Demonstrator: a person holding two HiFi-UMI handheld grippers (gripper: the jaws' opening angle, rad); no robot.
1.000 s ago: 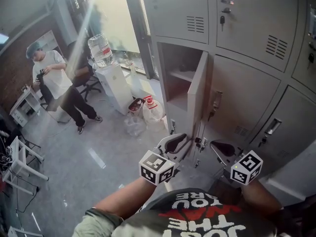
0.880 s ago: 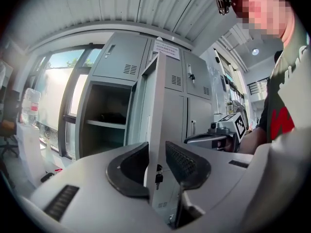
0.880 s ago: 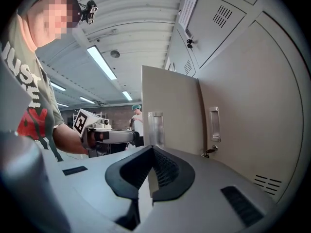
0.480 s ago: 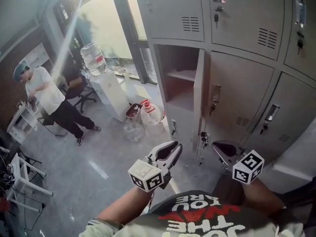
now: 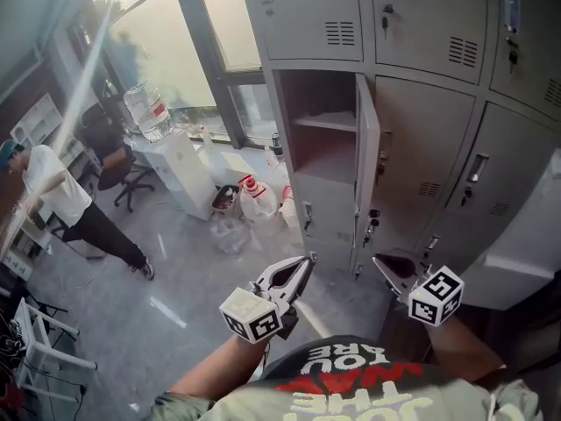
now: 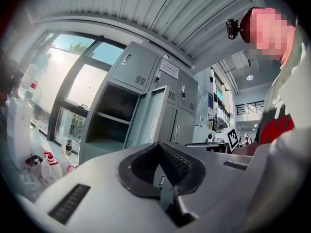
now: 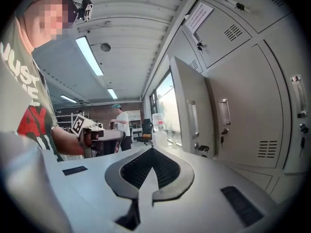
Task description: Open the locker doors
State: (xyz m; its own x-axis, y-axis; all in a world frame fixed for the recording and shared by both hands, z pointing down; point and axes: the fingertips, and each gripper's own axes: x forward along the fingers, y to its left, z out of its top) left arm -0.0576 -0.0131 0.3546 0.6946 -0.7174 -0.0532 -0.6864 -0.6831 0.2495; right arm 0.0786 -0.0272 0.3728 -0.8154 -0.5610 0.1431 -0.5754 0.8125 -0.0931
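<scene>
The left hand-held gripper and right hand-held gripper are observed closed and empty, one locker door standing open ahead of them.

Two hand-held grey grippers, left gripper and right gripper. Ahead of them, one open grey metal locker door and six closed grey locker doors. Off to the left gripper's left: one white water dispenser bearing one clear bottle, one red-capped jug, one black office chair, one person in a white shirt.
</scene>
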